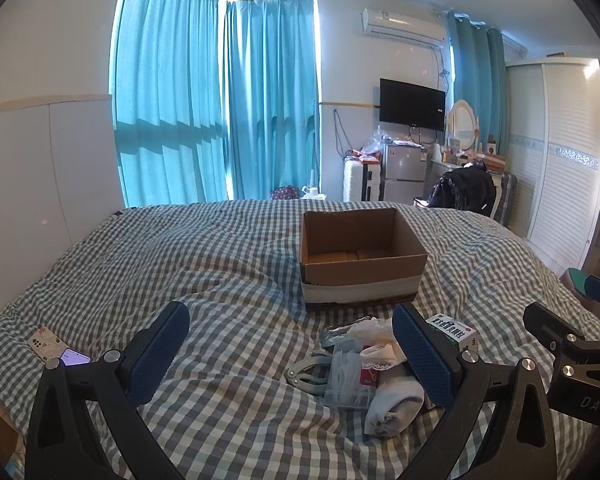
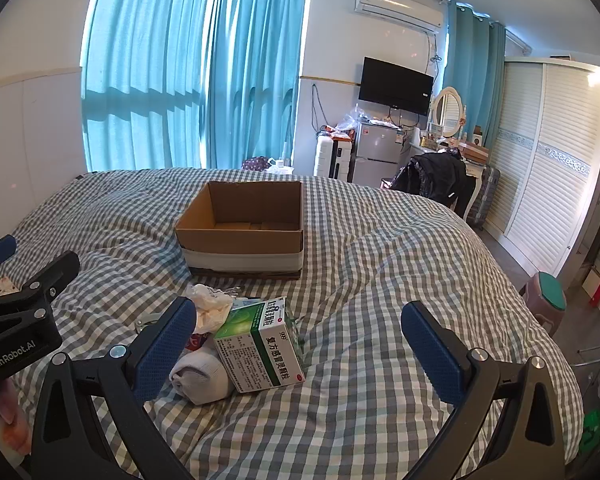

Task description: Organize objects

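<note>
An open cardboard box stands on the checked bedspread, with nothing visible inside. In front of it lies a small heap: a green and white medicine box, rolled white socks, a clear plastic case, a pale green clip and crumpled white wrapping. My left gripper is open, low over the bed, with the heap by its right finger. My right gripper is open, the medicine box lying between its fingers nearer the left one.
Two phones lie on the bed at the near left. Beyond the bed are turquoise curtains, a suitcase and small fridge, a television, a chair with a black jacket, a white wardrobe and a stool.
</note>
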